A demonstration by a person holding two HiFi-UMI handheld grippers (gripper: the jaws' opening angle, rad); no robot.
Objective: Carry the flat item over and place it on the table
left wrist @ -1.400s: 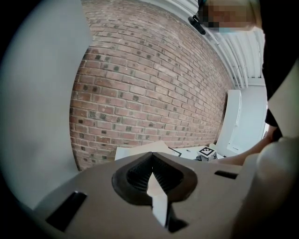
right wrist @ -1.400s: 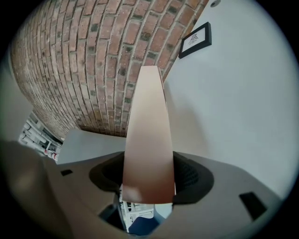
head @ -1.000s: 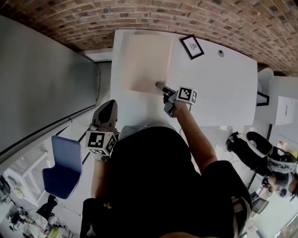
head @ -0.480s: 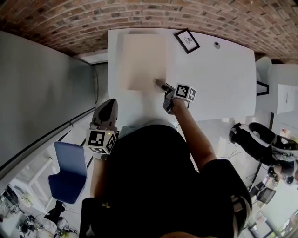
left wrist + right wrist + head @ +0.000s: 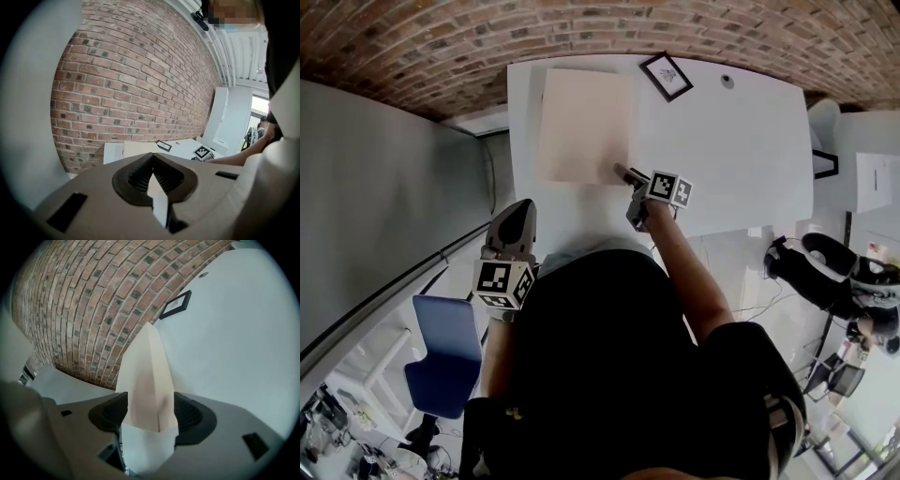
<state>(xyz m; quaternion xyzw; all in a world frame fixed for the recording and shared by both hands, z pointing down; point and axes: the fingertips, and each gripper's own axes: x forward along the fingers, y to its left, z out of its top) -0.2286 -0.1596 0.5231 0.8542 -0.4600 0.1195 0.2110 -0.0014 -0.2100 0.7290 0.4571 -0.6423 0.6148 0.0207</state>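
Note:
A flat beige board (image 5: 581, 122) lies on the left part of the white table (image 5: 731, 150), its far edge near the brick wall. My right gripper (image 5: 621, 172) sits at the board's near right corner. In the right gripper view that corner of the board (image 5: 146, 376) fills the gap between the jaws of the right gripper (image 5: 150, 413), and both pads look pressed against it. My left gripper (image 5: 514, 220) hangs at my left side, short of the table. It is shut and empty, and the left gripper (image 5: 152, 176) points toward the distant board (image 5: 140, 148).
A small black picture frame (image 5: 666, 75) lies on the table just right of the board's far corner, with a small round fitting (image 5: 727, 82) beyond it. A brick wall (image 5: 581, 28) backs the table. A blue chair (image 5: 445, 356) stands at my left and a dark chair (image 5: 811, 272) at my right.
The table and board have shifted slightly up and left in the head view as my head moved. The right gripper stays at the same corner of the board. The left gripper has not moved.

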